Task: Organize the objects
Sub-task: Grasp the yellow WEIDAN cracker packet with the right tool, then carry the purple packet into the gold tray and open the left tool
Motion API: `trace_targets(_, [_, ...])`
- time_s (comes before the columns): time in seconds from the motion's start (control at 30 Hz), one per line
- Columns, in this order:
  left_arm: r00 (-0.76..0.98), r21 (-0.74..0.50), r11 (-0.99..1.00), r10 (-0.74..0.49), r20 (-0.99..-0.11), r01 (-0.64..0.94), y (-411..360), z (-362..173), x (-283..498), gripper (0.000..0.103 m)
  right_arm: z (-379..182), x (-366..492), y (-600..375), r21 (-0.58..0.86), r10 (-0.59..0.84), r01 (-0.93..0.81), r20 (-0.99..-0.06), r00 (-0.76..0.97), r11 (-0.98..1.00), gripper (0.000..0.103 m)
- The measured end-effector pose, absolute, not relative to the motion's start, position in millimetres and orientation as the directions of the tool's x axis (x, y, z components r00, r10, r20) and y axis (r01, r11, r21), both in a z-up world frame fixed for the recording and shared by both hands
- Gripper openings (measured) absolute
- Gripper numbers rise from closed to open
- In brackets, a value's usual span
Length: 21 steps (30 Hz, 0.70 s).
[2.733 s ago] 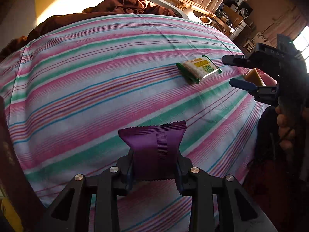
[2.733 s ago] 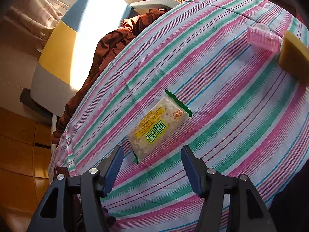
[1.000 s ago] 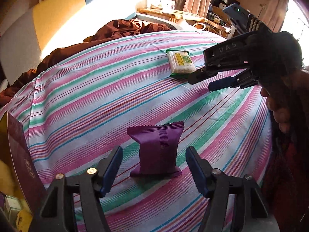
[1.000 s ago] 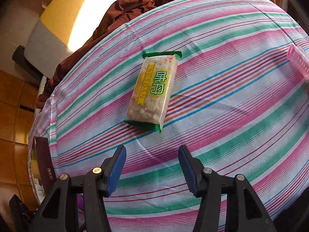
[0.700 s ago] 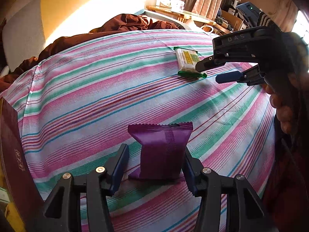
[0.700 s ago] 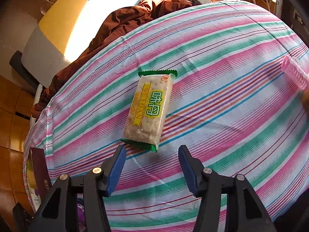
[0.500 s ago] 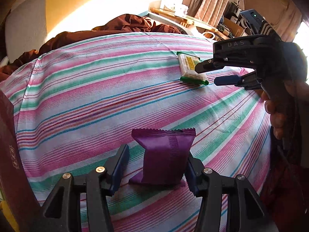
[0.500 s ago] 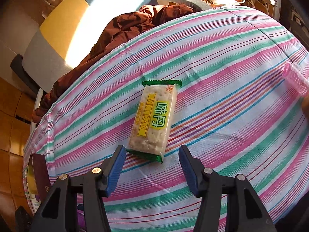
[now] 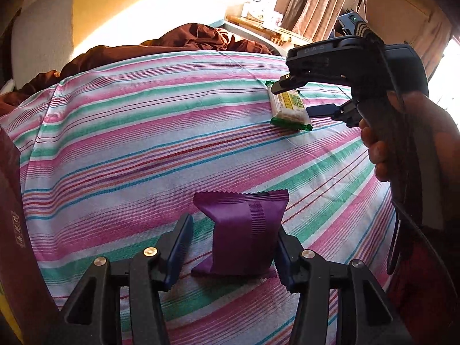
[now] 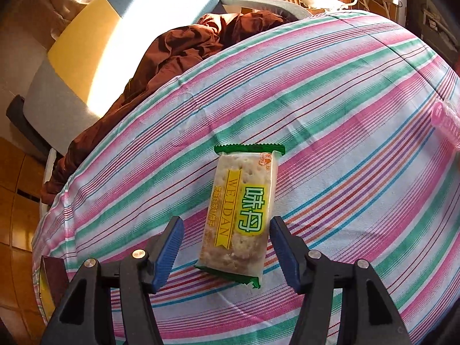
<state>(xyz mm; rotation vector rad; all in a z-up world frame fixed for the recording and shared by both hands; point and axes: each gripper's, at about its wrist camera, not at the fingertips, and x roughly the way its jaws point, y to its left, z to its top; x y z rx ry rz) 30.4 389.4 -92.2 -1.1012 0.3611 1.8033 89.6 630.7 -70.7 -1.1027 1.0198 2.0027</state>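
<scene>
A purple snack packet (image 9: 244,235) lies on the striped tablecloth (image 9: 129,149) between the fingers of my left gripper (image 9: 231,248), which is open; its right finger touches the packet's side. A green and yellow cracker packet (image 10: 241,210) lies on the cloth (image 10: 345,132), its near end between the open fingers of my right gripper (image 10: 225,248). In the left wrist view the right gripper (image 9: 299,99) reaches over the cracker packet (image 9: 289,109) at the far right.
A dark maroon box (image 9: 14,230) stands at the table's left edge and shows in the right wrist view (image 10: 53,279). A pink hair roller (image 10: 447,122) lies at the right. Brown fabric (image 10: 178,49) drapes over a sofa beyond the table.
The left gripper let go of the purple packet, which now lies on the cloth between open fingers. The right gripper moved forward until its fingers straddle the cracker packet's near end.
</scene>
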Motion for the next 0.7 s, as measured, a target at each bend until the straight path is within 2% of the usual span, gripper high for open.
trace_targets(0.23, [-0.160,-0.201,-0.507,0.580,-0.799,-0.838,392,-94,34,0.052,-77,76,622,0.194,0.208,-0.788,-0.903,-0.377,-0.584,0.063])
trace_targets(0.27, [-0.163,-0.199,-0.509,0.581,-0.798,-0.838,390,-94,34,0.052,-78,74,621,0.176,0.211,-0.778,-0.906,-0.368,-0.603,0.061])
trace_targets(0.3, [-0.167,-0.195,-0.509,0.581,-0.796,-0.839,389,-94,34,0.052,-78,73,620,0.149,0.221,-0.775,-0.910,-0.350,-0.614,0.053])
trace_targets(0.33, [-0.173,-0.187,-0.508,0.581,-0.795,-0.841,389,-95,36,0.052,-75,79,618,0.130,0.228,-0.767,-0.912,-0.340,-0.628,0.050])
trace_targets(0.47, [-0.207,-0.158,-0.527,0.567,-0.797,-0.835,385,-94,35,0.035,-75,75,604,0.158,0.160,-0.709,-0.919,-0.360,-0.688,0.047])
trace_targets(0.57, [-0.175,-0.202,-0.541,0.565,-0.806,-0.816,380,-92,28,0.034,-75,71,579,0.199,0.052,-0.609,-0.928,-0.369,-0.768,0.047])
trace_targets(0.7, [-0.191,-0.174,-0.544,0.549,-0.814,-0.821,374,-90,35,0.034,-72,73,547,0.209,-0.033,-0.519,-0.944,-0.327,-0.829,0.047])
